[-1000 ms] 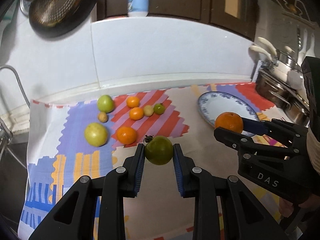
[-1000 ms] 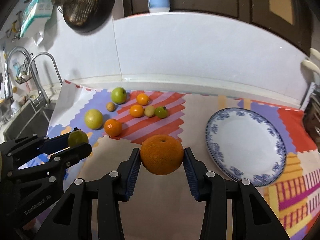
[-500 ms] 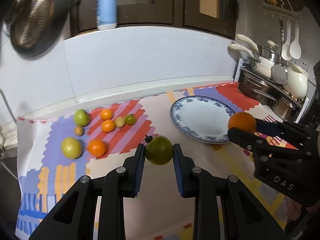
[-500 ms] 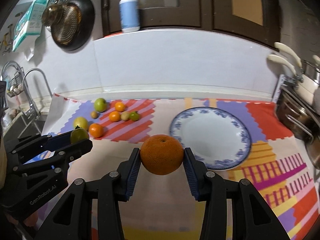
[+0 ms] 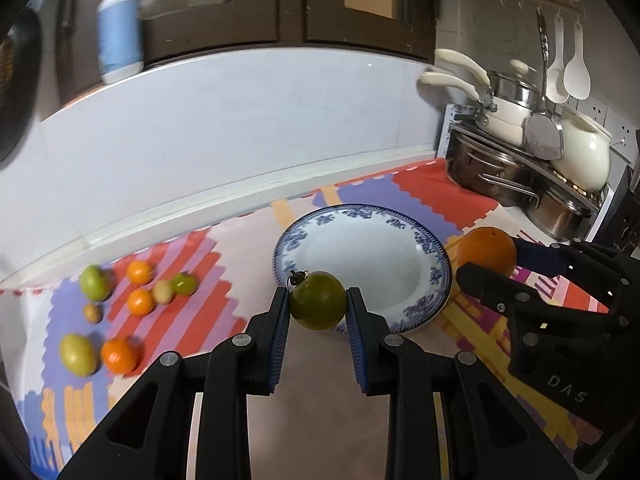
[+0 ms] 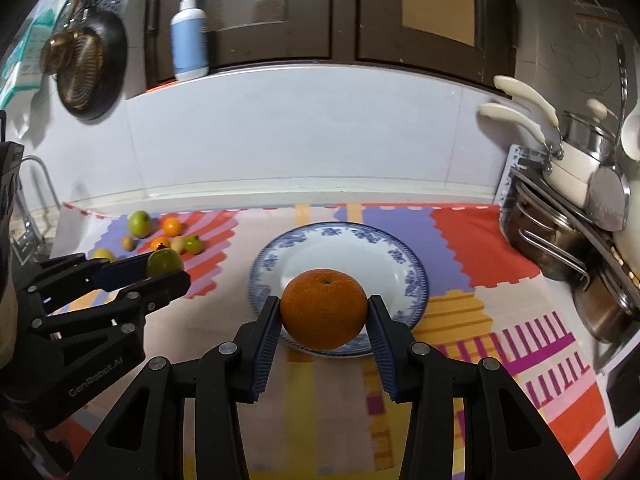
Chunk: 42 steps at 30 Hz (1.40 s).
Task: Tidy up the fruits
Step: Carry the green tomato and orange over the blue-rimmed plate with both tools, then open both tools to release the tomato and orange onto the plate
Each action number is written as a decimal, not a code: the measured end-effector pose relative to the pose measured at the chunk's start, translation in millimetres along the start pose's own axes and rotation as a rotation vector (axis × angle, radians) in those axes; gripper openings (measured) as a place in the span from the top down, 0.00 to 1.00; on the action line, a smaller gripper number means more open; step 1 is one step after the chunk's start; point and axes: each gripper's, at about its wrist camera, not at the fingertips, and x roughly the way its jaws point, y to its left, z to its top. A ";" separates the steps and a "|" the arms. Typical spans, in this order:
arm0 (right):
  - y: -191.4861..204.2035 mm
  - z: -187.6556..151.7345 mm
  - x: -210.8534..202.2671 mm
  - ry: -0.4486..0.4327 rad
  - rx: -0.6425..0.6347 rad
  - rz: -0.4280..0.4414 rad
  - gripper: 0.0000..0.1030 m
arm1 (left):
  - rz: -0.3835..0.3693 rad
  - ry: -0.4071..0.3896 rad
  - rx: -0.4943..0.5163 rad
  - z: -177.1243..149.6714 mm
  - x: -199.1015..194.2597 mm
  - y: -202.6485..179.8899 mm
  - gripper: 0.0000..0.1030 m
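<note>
My left gripper [image 5: 318,305] is shut on a dark green tomato [image 5: 317,300] with a dry stem, held in the air over the near rim of a blue-patterned white plate [image 5: 372,248]. My right gripper [image 6: 323,314] is shut on a large orange [image 6: 323,308], also above the plate's [image 6: 340,252] near edge. In the left wrist view the orange [image 5: 486,252] hangs at the plate's right side; in the right wrist view the green tomato [image 6: 165,262] hangs left of the plate. Several loose fruits, green [image 5: 95,282] and orange [image 5: 140,302], lie on the mat at the left.
A colourful patterned mat [image 6: 472,240] covers the counter. Steel pots and pans on a rack [image 6: 560,216] stand at the right. A white tiled wall runs behind, with a blue pump bottle [image 6: 189,36] on its ledge and a hanging pan [image 6: 86,68]. A sink tap [image 6: 38,184] is at far left.
Both grippers have swept to the right with their fruit, from the loose fruit pile to above the plate. The plate now sits straight ahead in both views.
</note>
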 end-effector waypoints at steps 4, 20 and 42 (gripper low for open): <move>-16.8 6.7 19.5 0.019 -0.002 -0.005 0.57 | -0.023 0.034 0.001 14.0 29.1 -2.9 0.72; -49.3 15.3 121.6 0.136 0.053 0.001 0.57 | -0.033 0.159 0.047 40.6 138.0 6.4 0.72; -52.5 -6.0 151.6 0.193 0.084 0.005 0.53 | -0.038 0.197 0.018 40.0 157.0 9.5 0.54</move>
